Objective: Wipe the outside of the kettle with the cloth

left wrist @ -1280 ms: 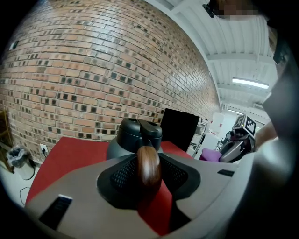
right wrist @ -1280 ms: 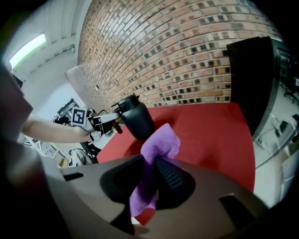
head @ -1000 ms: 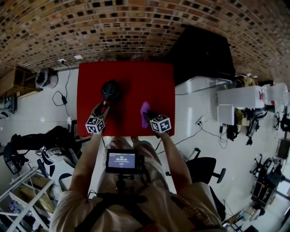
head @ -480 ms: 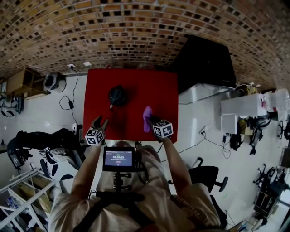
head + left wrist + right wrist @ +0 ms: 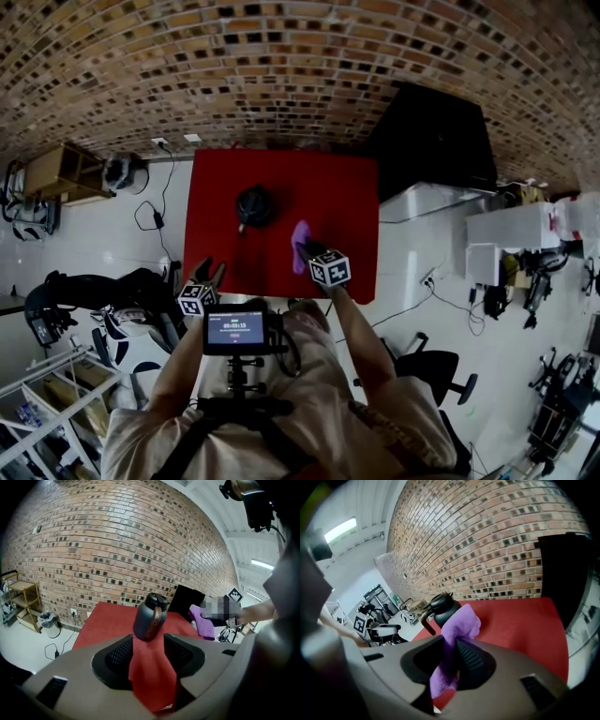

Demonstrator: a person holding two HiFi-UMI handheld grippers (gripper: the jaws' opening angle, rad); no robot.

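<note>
Cloth (image 5: 457, 630), purple and bunched, was pinched between the jaws of the right gripper (image 5: 450, 660), which were pressed together on it; a crumpled wad stood above the pads and a tail hung below them. From the head view that gripper (image 5: 309, 249) was held over the red table (image 5: 337, 187), with the cloth (image 5: 300, 246) just to the right of the kettle (image 5: 254, 204) and nearer the person, a narrow strip of red showing between the two. The kettle (image 5: 440, 607) was dark, stood upright on the left half of the table with its lid on, and its curved handle faced the near left side. The left gripper (image 5: 146, 654) had its jaws spread with nothing held; only the red tabletop showed between them, and the kettle (image 5: 149, 617) stood well ahead of them, its brownish handle turned toward that camera. Seen from above, the left gripper (image 5: 208, 268) was at the table's near left edge, well apart from the kettle. A brick wall (image 5: 281, 75) ran behind the table, and a black cabinet (image 5: 431, 131) stood at the table's far right corner.
</note>
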